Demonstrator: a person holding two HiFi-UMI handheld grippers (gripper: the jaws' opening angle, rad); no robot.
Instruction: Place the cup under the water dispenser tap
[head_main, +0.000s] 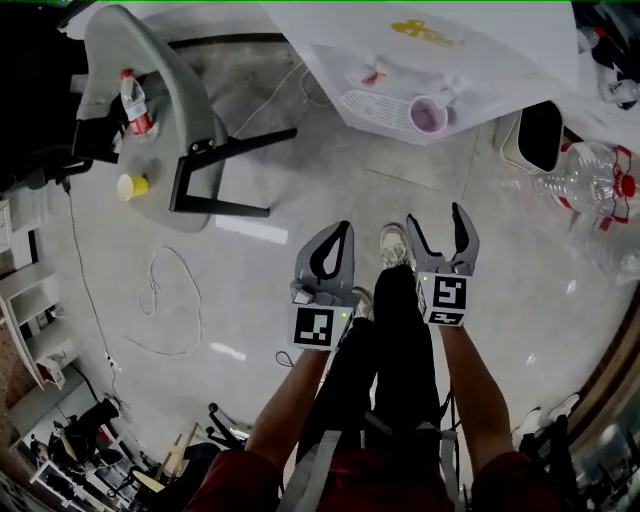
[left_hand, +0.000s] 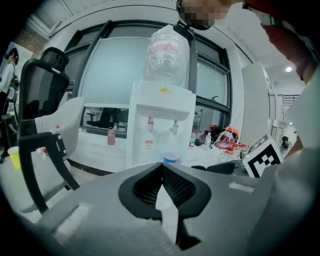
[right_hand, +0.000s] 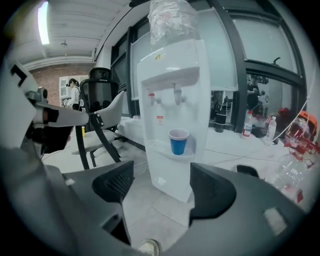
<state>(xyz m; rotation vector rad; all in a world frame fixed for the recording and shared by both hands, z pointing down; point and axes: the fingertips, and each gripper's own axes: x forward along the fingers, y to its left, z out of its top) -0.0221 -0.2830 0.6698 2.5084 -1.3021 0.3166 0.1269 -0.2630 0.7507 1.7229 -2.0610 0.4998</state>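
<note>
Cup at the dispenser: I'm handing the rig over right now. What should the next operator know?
Left hand-held gripper: jaws together, nothing between them.
Right hand-held gripper: jaws wide apart, empty.
Both are held over the floor, apart from the dispenser.
Cup: blue, upright on the drip tray, below the tap on the right in the right gripper view.
Done: the cup looks placed and released.
Left: probably nothing. At most, check that it sits squarely under the tap.
</note>
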